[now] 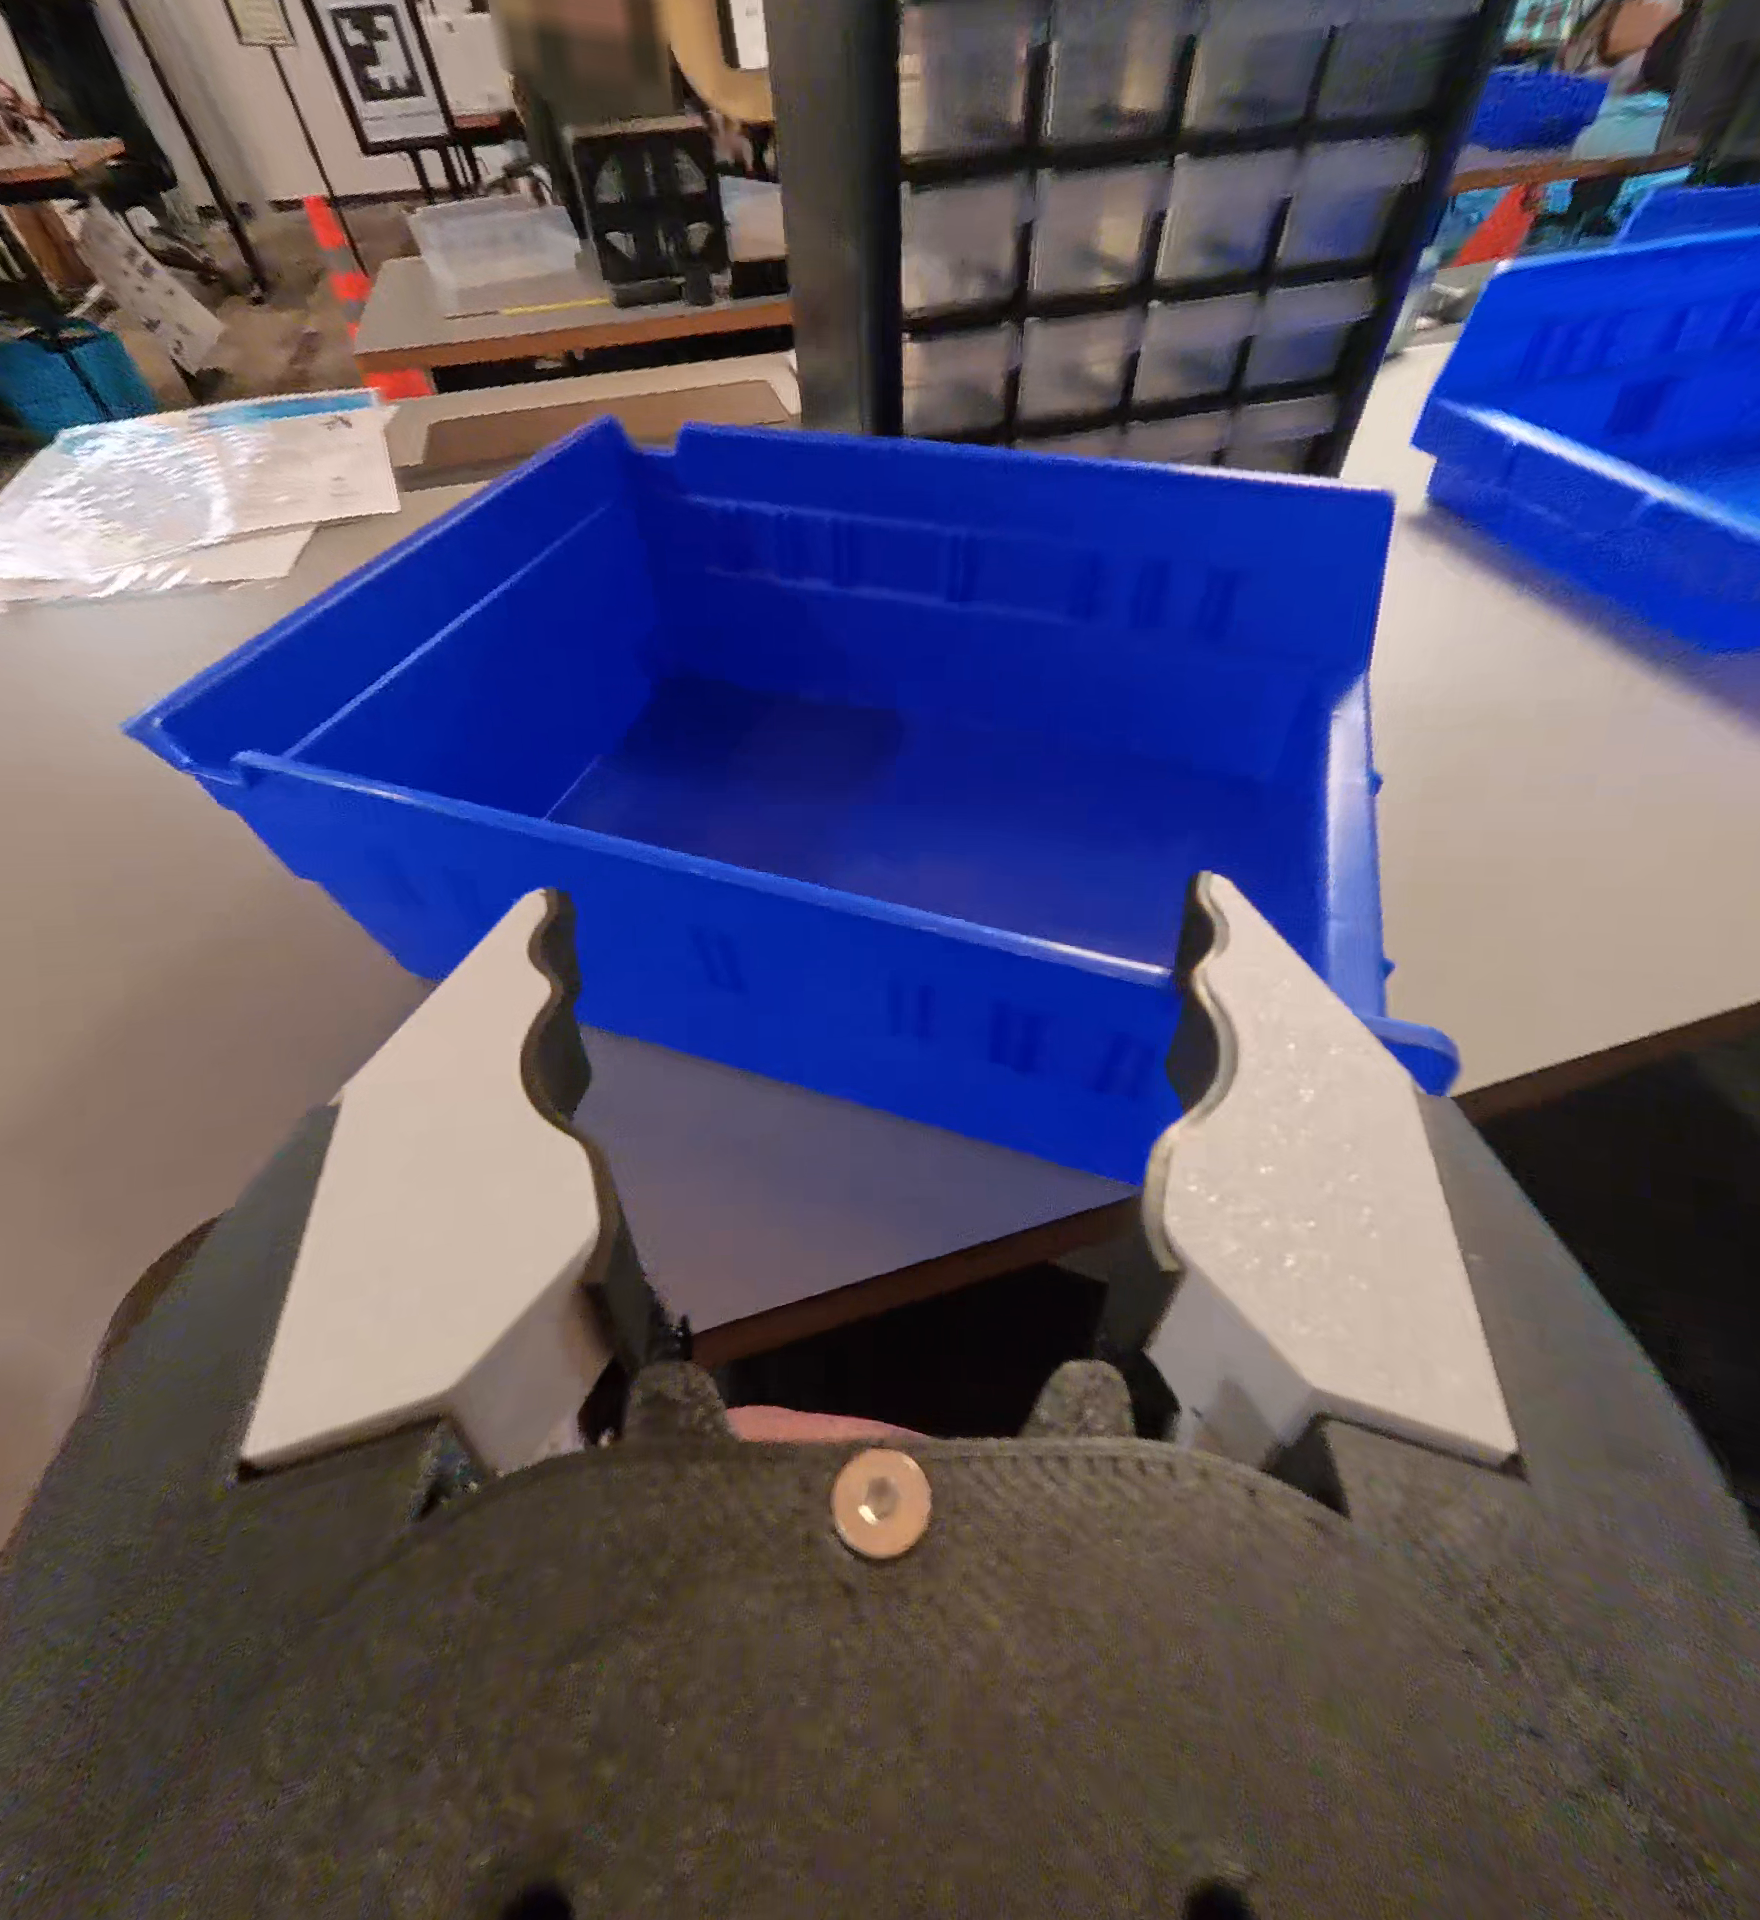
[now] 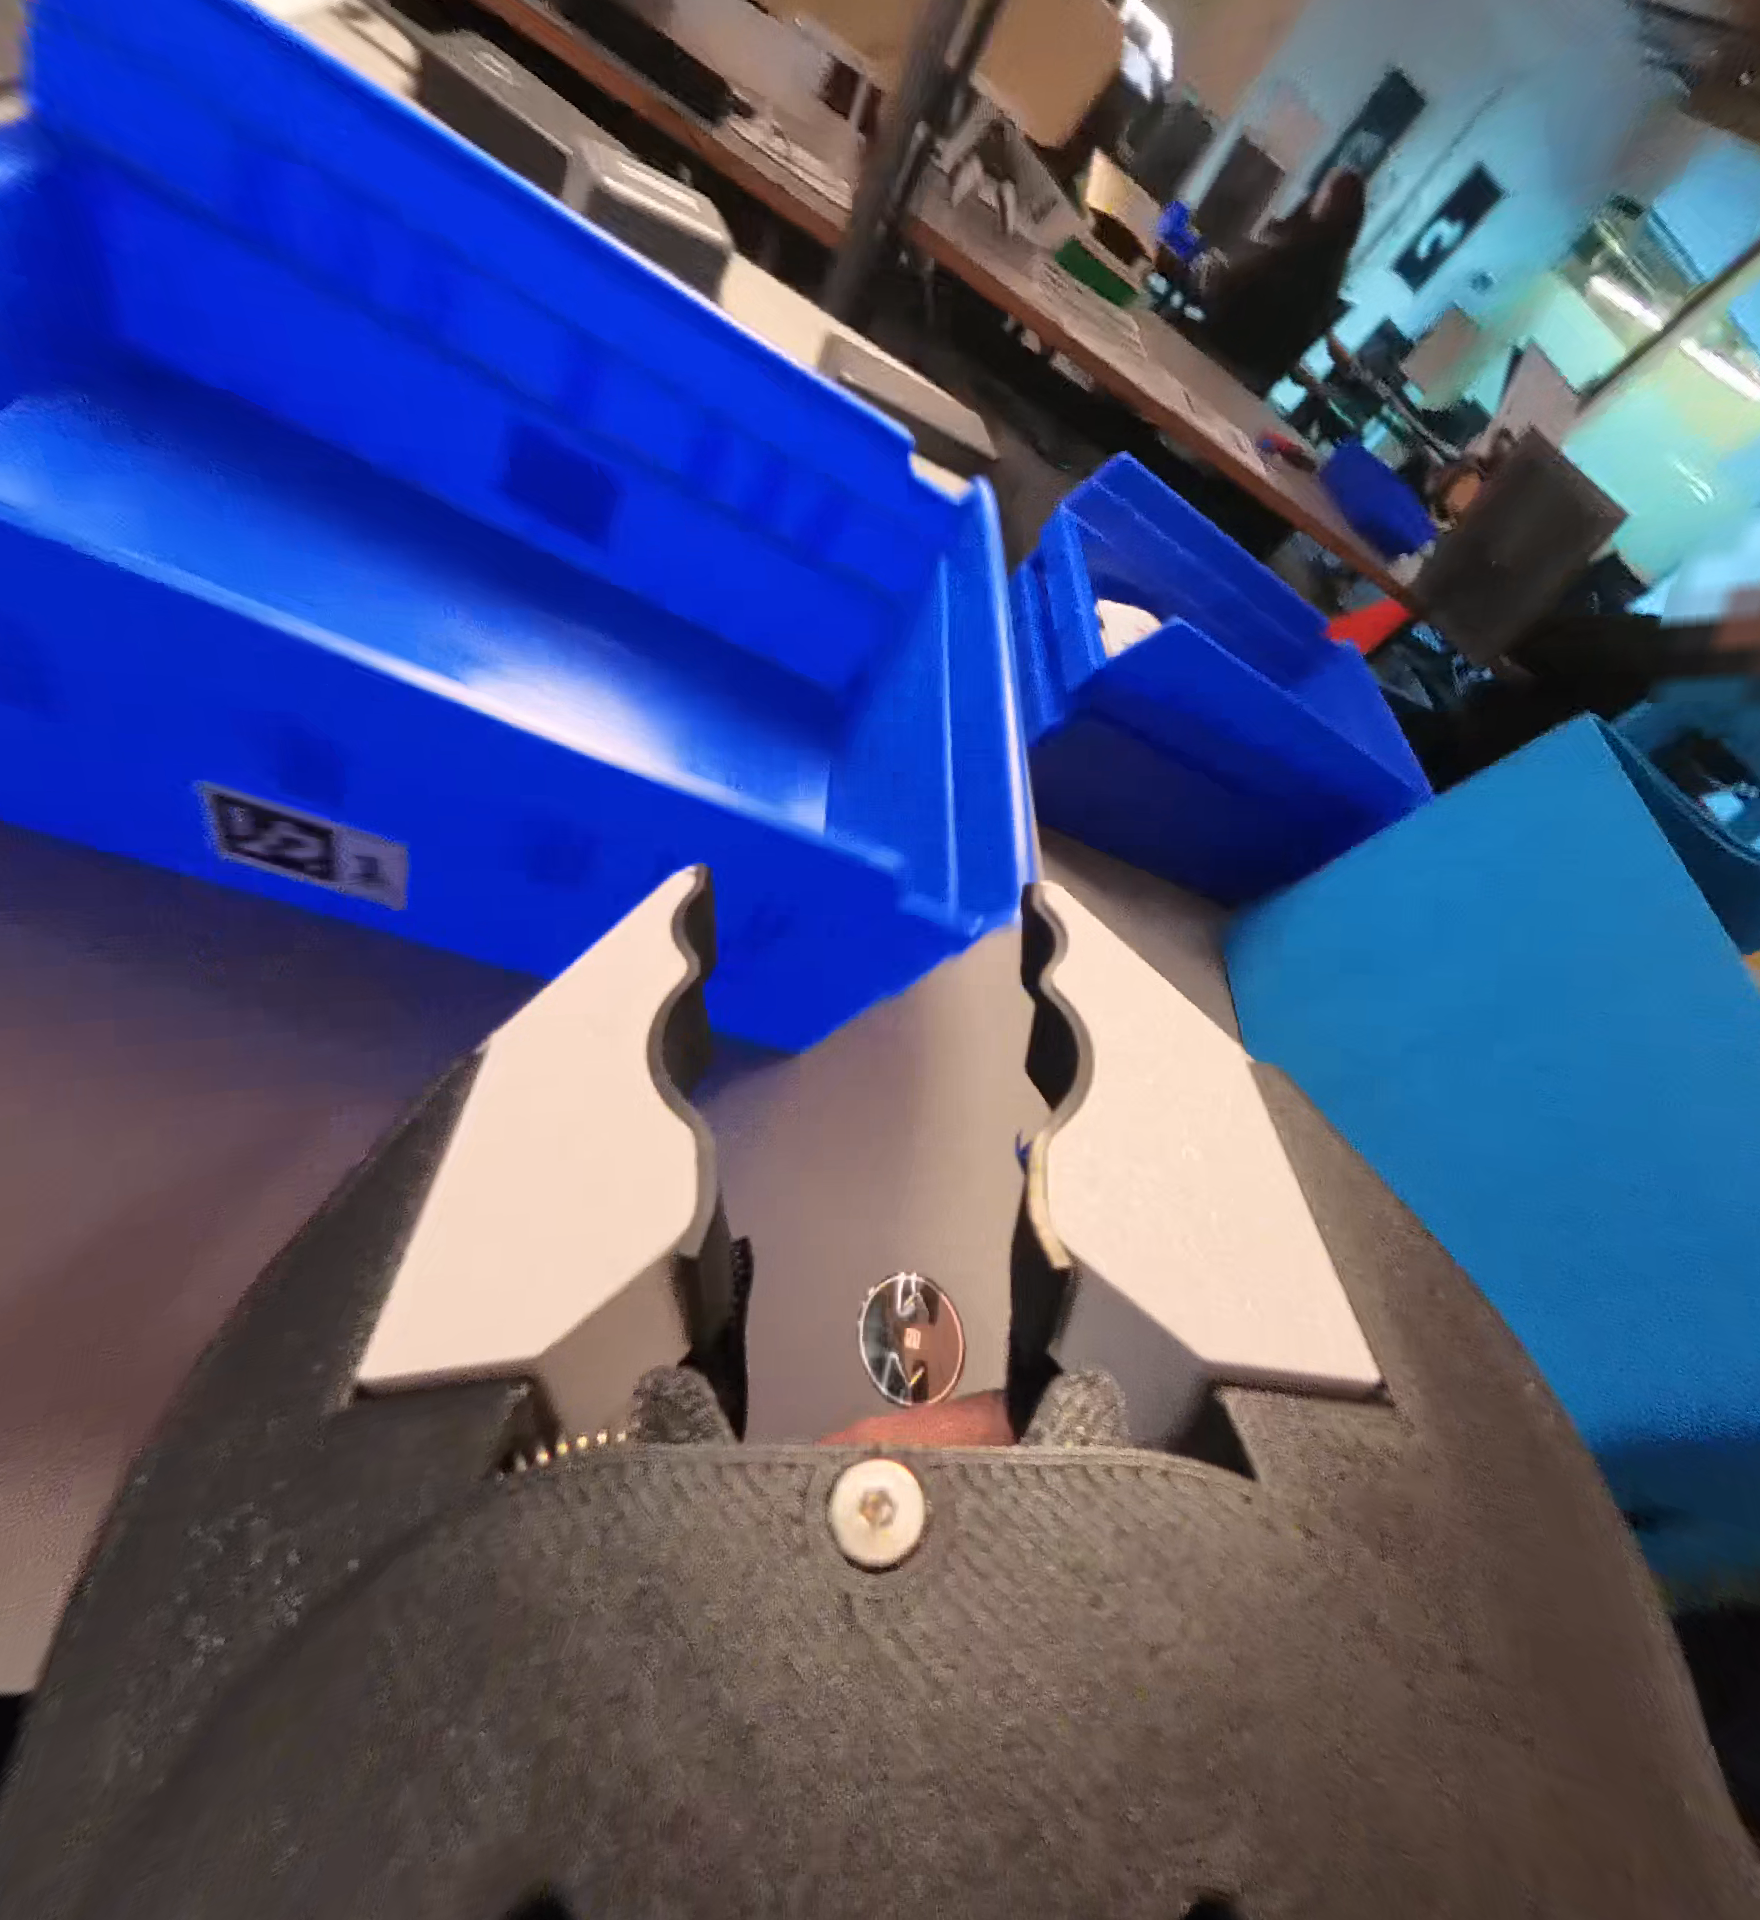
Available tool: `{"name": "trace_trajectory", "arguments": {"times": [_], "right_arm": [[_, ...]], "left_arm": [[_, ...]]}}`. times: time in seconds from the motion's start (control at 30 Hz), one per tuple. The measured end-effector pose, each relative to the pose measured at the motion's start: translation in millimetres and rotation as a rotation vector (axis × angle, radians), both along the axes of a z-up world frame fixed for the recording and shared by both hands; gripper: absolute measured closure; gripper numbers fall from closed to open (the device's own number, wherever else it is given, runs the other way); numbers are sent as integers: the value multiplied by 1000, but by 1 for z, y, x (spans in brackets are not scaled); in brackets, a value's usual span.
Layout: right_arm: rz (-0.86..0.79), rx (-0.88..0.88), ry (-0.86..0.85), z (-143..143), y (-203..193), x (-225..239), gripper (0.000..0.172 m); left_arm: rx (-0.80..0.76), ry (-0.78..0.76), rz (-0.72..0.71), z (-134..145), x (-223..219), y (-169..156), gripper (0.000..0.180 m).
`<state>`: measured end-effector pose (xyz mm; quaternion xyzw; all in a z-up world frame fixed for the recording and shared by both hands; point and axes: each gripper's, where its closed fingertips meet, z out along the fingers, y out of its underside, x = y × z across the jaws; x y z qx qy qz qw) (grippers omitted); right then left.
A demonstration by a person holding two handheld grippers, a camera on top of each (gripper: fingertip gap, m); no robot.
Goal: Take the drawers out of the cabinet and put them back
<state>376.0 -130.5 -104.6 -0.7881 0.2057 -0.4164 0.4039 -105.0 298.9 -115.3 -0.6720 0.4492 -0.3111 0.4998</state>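
Observation:
A blue drawer (image 1: pixel 772 966) stands open side up on the grey table (image 1: pixel 128 935), near its front edge. My left gripper (image 1: pixel 876 904) is wide open just before the drawer's near wall, and its fingers (image 1: pixel 460 1091) do not press on it. A second blue drawer (image 1: pixel 1634 468) lies at the right. In the right wrist view my right gripper (image 2: pixel 865 894) is open at the corner of a blue drawer (image 2: pixel 543 810) that bears a sticker (image 2: pixel 304 847). The corner sits between the fingertips with gaps on both sides. Another blue drawer (image 2: pixel 1219 748) lies beyond it.
A black cabinet (image 1: pixel 1115 229) with a grid of clear small drawers stands behind the drawer. Plastic sheets and papers (image 1: pixel 159 499) lie at the table's left. A lighter blue box (image 2: pixel 1530 1039) stands close at the right of my right gripper. Benches and people are in the background.

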Motion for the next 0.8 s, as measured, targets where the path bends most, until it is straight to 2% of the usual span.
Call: {"name": "trace_trajectory", "arguments": {"times": [0.07,0.13,0.27,0.4,0.5,0.53,0.63,0.73,0.8], "right_arm": [[17,83,35,4,7,-10,109],[96,231,101,6,28,-40,108],[175,377,223,-13,75,-88,91],[113,377,275,-31,113,-80,79],[58,367,278,-35,124,-65,81],[54,382,287,-35,125,-63,89],[17,376,244,-34,109,-60,111],[-58,362,195,-34,69,-47,117],[-147,367,173,-33,31,-34,121]], "left_arm": [[-13,-55,10,6,1,-5,67],[-25,-120,6,12,2,-16,67],[-35,-132,17,3,7,-32,59],[-57,-94,48,-13,21,-47,54],[-51,-65,125,-23,26,-44,68],[-44,-62,147,-26,26,-39,67],[-53,-80,201,-29,16,-19,87],[-11,-71,344,-31,-15,25,109],[2,-69,437,-25,-40,52,110]]}}
